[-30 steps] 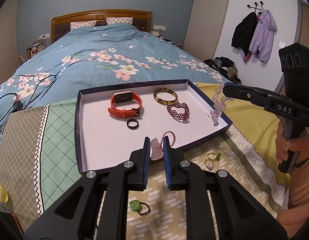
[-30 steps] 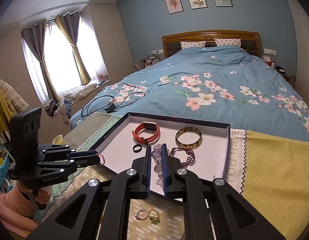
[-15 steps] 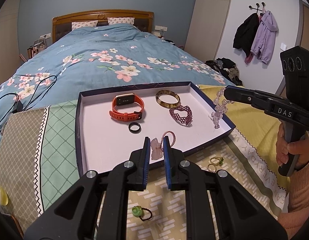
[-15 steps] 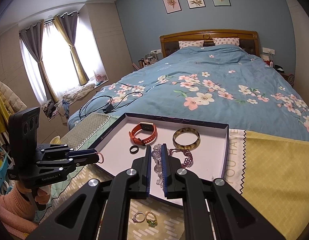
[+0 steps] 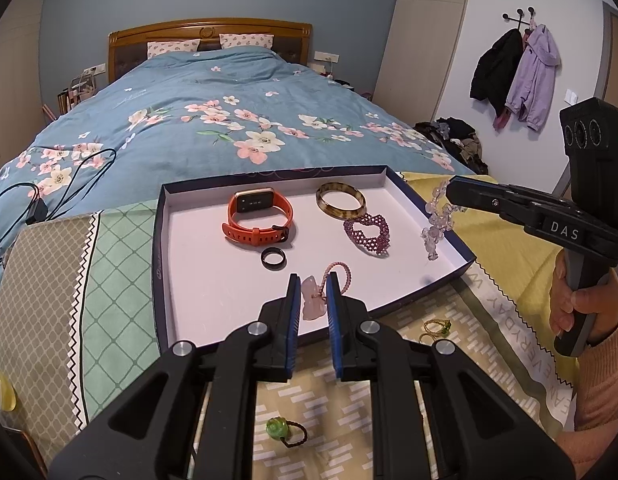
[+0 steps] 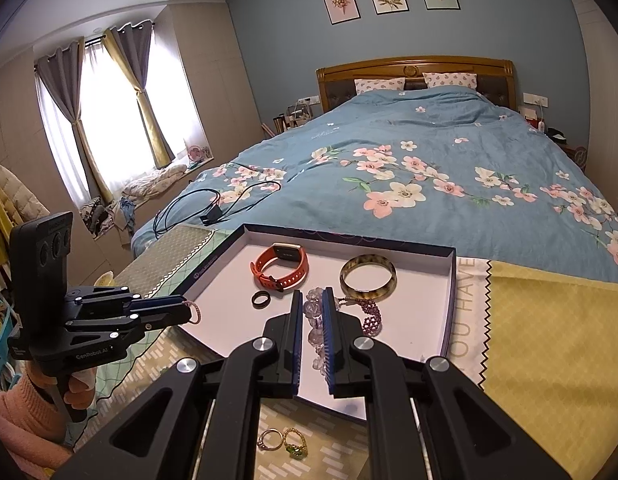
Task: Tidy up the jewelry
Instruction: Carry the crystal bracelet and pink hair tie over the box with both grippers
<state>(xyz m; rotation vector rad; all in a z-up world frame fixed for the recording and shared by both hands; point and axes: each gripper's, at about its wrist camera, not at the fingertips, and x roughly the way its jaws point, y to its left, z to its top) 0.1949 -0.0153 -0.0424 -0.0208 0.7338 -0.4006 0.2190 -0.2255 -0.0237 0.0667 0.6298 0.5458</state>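
Note:
A shallow tray (image 5: 159,240) with a dark blue rim and white floor lies on patterned cloths at the foot of a bed. In it are an orange smartwatch (image 5: 257,216), an amber bangle (image 5: 341,200), a purple beaded bracelet (image 5: 367,232) and a black ring (image 5: 273,258). My left gripper (image 5: 313,280) hangs over the tray's near edge, shut on a pink bracelet with a pale pink pendant (image 5: 314,302). My right gripper (image 6: 311,296) is shut on a clear crystal bead bracelet (image 6: 315,322), which dangles over the tray's right side (image 5: 435,224).
On the cloth in front of the tray lie two gold rings, one with a green stone (image 6: 295,446), and a green bead on a dark cord (image 5: 283,430). A yellow cloth (image 6: 549,320) covers the right. A black cable (image 6: 213,204) lies on the floral duvet. A person's hand (image 5: 577,308) holds the right gripper.

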